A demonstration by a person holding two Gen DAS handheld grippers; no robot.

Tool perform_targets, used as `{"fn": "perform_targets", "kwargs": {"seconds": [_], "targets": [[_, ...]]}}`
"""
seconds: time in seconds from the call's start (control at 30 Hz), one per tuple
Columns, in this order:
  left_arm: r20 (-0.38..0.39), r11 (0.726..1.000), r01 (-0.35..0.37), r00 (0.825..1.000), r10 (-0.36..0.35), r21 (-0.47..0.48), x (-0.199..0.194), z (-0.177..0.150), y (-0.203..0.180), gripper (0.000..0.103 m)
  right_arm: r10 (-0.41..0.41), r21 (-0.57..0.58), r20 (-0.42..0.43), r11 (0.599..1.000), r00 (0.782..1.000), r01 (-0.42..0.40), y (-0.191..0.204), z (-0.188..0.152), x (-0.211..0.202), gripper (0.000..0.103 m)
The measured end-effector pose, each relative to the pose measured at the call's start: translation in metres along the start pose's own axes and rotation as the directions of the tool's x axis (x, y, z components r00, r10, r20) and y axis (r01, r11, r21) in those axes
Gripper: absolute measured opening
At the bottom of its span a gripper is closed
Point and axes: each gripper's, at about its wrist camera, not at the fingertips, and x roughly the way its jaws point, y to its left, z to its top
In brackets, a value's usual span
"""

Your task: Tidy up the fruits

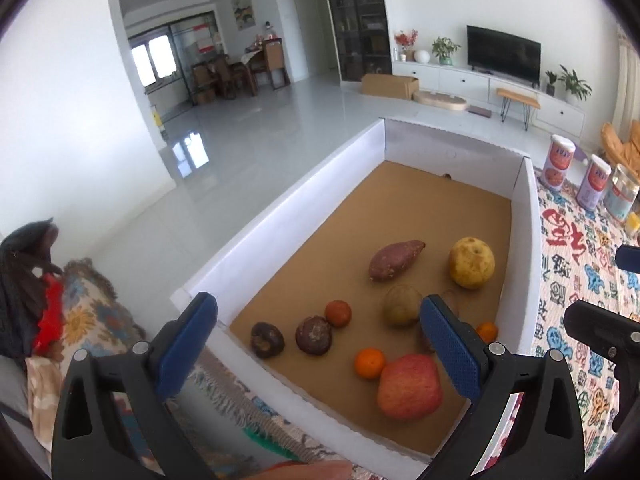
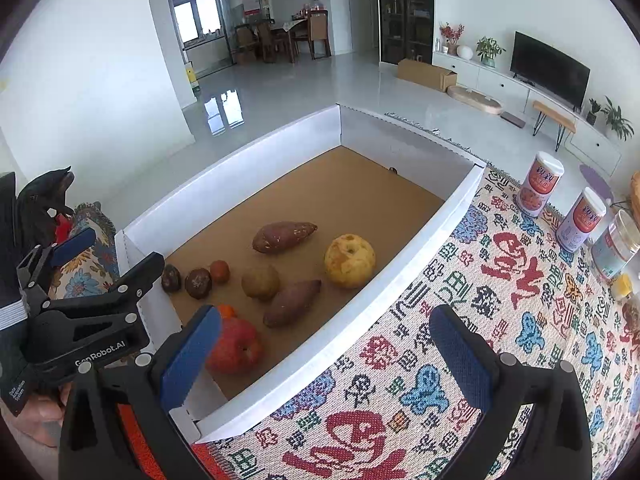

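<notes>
Box point(image 2: 256, 152): white walls, brown floor, on a patterned cloth.
Fruit: red apple point(image 2: 236, 348), yellow apple point(image 2: 349, 260), oranges, inside the box.
Left gripper point(image 1: 316, 344): fingers wide, empty.
Right gripper point(image 2: 326, 356): fingers wide, empty.
</notes>
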Motion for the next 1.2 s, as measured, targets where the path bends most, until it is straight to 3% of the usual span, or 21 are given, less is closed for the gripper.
{"fn": "perform_targets", "kwargs": {"seconds": [0.23,0.53,0.77,1.2], "targets": [[-0.11,0.997,0.064,0.992,-0.067,-0.036,0.006,-0.003,0.014,0.102,-0.041,-0.071,-0.035,0.997,0.999,0.038,0.03,-0.004,0.007,0.103],[-0.162,0.993,0.095,0.981,-0.105,-0.071,0.003,-0.003,0.027,0.102,-0.022,-0.059,-0.068,0.998,0.997,0.018,0.044,0.003,0.011,0.103],[-0.147,0.995,0.049,0.987,-0.061,-0.083,-0.004,0.003,0.039,0.102,0.0,-0.067,-0.075,0.998,0.997,-0.005,0.053,0.011,0.007,0.103],[-0.138,0.994,0.043,0.989,-0.057,-0.101,-0.009,0.007,0.046,0.102,-0.004,-0.089,-0.095,0.996,0.995,-0.004,0.06,0.024,0.001,0.103]]}}
